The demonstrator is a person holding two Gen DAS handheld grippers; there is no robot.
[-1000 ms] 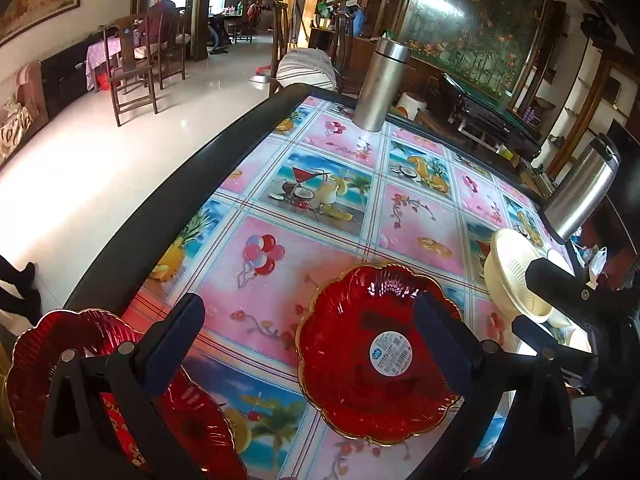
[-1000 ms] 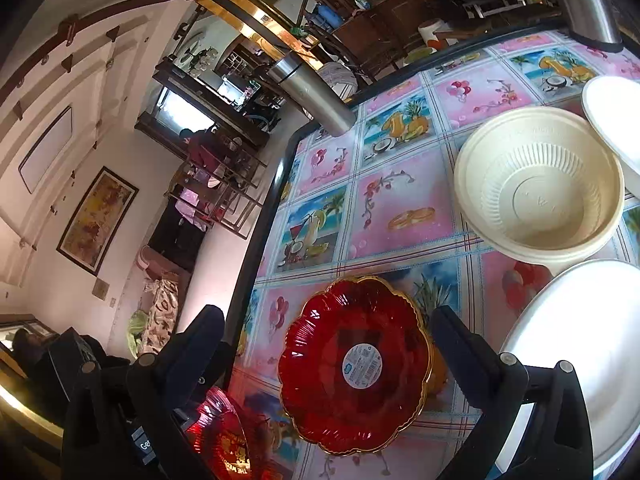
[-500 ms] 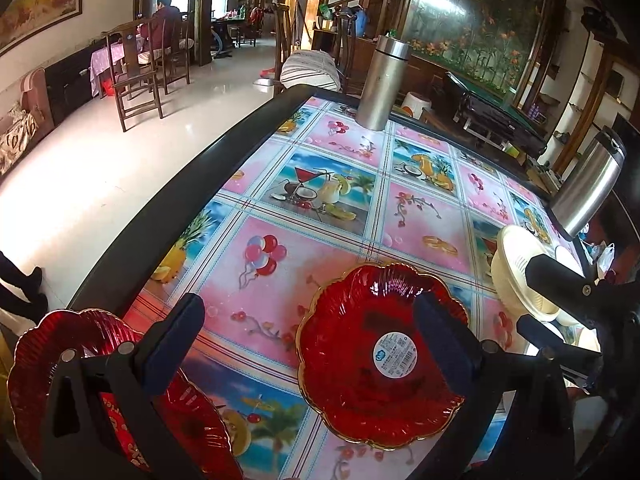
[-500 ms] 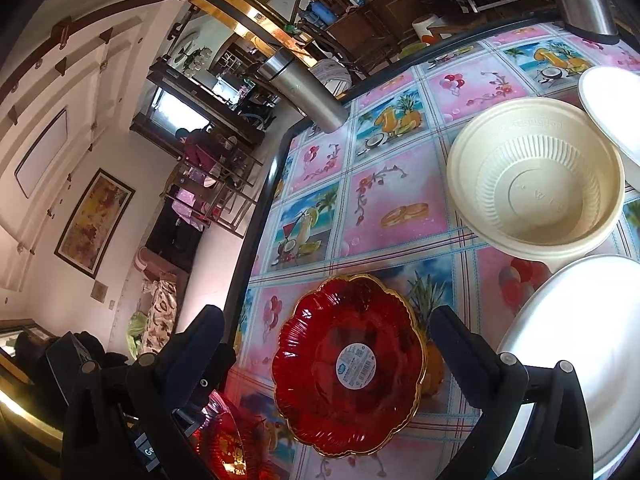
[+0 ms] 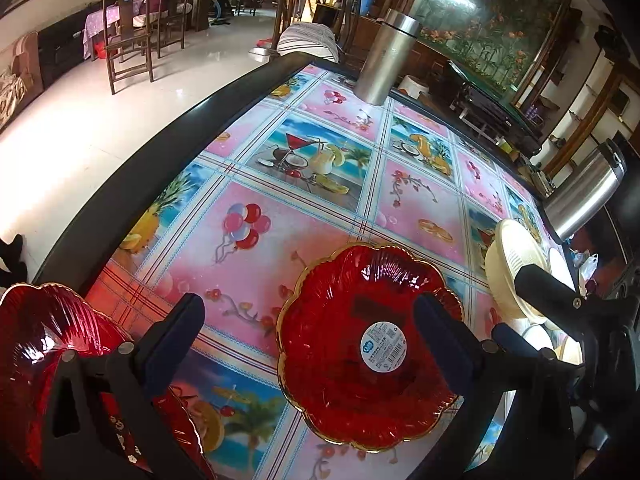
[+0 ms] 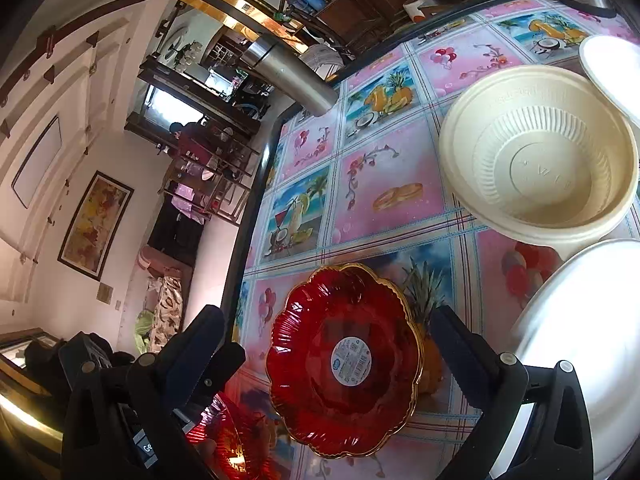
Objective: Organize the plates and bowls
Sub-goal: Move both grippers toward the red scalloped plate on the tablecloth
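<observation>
Barely begun: red scalloped gold-rimmed plastic plate [image 5: 370,346] lies unstacked between both grippers' spread, empty jaws; second red plate [image 5: 44,360] at eight o'clock; cream ribbed bowl [image 6: 538,174] at two o'clock.

i count two red scalloped plates: one lying flat on the table [image 5: 372,344], and a second [image 5: 44,356] at the near left edge. one cream ribbed bowl [image 6: 540,168]. two white plates, one [image 6: 612,76] beyond the bowl and one [image 6: 592,328] nearer me. two steel flasks, one [image 5: 388,60] at the far edge and one [image 5: 584,196] to the right. two grippers with their jaws apart, left [image 5: 308,332] and right [image 6: 328,344].
</observation>
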